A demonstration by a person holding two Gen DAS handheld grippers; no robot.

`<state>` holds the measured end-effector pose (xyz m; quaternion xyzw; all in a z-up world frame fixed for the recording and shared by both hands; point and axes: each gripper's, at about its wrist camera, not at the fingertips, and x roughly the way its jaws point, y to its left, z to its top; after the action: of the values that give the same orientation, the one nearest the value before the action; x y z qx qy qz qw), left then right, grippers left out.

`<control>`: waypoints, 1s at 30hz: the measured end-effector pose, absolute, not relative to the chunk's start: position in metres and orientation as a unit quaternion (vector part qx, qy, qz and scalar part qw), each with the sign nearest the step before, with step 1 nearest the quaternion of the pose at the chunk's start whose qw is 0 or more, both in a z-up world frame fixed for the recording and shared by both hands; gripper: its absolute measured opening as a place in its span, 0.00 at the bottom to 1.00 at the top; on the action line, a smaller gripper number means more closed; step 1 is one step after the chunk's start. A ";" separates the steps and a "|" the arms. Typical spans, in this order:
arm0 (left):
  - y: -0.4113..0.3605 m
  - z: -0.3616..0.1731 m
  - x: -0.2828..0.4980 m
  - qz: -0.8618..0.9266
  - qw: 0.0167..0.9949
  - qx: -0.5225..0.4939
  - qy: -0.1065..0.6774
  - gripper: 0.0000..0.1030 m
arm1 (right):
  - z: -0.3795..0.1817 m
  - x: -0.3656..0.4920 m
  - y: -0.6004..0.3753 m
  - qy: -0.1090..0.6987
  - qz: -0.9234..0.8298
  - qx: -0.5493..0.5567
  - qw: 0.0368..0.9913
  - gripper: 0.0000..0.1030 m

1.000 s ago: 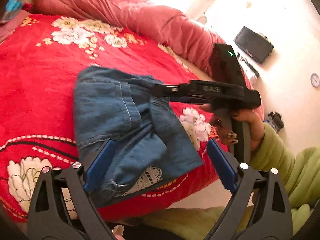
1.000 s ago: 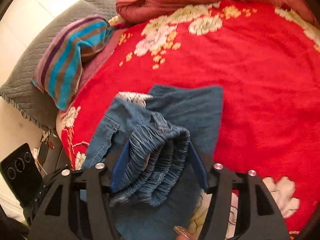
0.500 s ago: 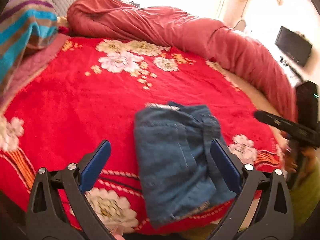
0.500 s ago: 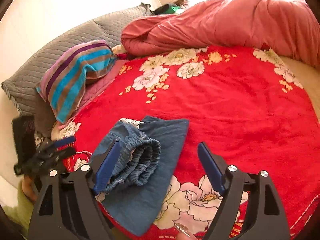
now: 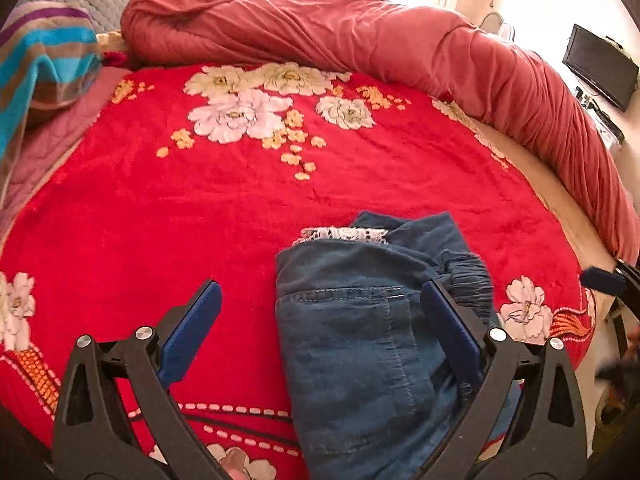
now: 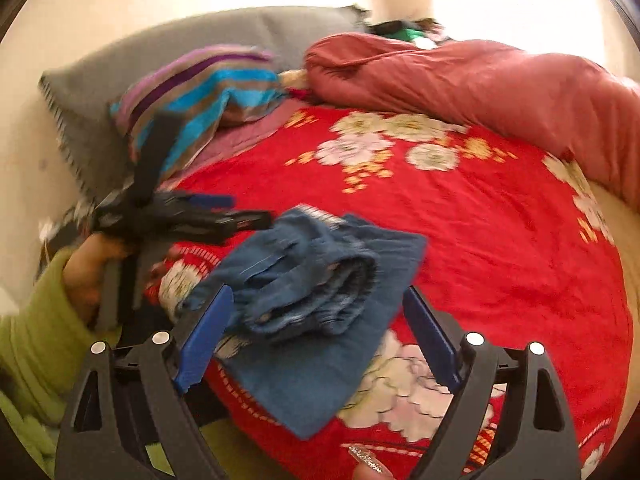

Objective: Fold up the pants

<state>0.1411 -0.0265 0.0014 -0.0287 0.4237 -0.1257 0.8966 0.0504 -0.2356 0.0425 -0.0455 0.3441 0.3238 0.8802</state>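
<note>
The blue denim pants [image 5: 360,332] lie folded into a small bundle near the front edge of the red flowered blanket [image 5: 200,208]. A white lace trim shows at the far end. My left gripper [image 5: 320,328] is open and empty, its right pad beside the bundle. In the right wrist view the pants [image 6: 316,292] lie with the gathered waistband on top. My right gripper [image 6: 316,328] is open and empty just in front of them. The left gripper [image 6: 224,216] also shows there, blurred, left of the pants.
A rolled pink-red quilt [image 5: 400,48] runs along the far and right side of the bed. A striped pillow [image 6: 200,92] and a grey cushion [image 6: 132,64] lie at the head. A dark screen [image 5: 600,66] hangs on the right wall.
Both grippers have let go of the pants and pulled back. The right gripper, shut on the waistband a second ago, is now open. The bundle rests on the blanket.
</note>
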 end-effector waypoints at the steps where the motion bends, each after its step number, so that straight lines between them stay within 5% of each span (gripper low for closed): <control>1: -0.025 -0.003 0.143 -0.127 0.895 -0.030 0.427 0.90 | 0.042 0.046 -0.227 0.342 0.333 -0.060 0.877 0.83; 4: -0.023 -0.011 0.147 -0.127 0.889 -0.028 0.438 0.90 | 0.039 0.036 -0.198 0.336 0.359 -0.111 0.863 0.82; 13: -0.024 -0.019 0.148 -0.123 0.886 -0.019 0.446 0.90 | 0.017 0.023 -0.138 0.335 0.420 -0.213 0.816 0.54; 22: -0.020 -0.029 0.153 -0.121 0.879 -0.029 0.461 0.90 | -0.011 0.020 -0.100 0.317 0.442 -0.311 0.780 0.49; 24: -0.020 -0.029 0.153 -0.120 0.878 -0.029 0.462 0.90 | -0.020 0.024 -0.099 0.336 0.461 -0.300 0.764 0.22; 30: -0.020 -0.031 0.153 -0.123 0.877 -0.035 0.463 0.90 | -0.030 0.016 -0.115 0.368 0.479 -0.277 0.747 0.16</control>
<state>0.1527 -0.0195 -0.0312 -0.0348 0.4634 -0.1228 0.8769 0.0159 -0.1146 -0.0299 -0.2768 0.3685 0.4791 0.7470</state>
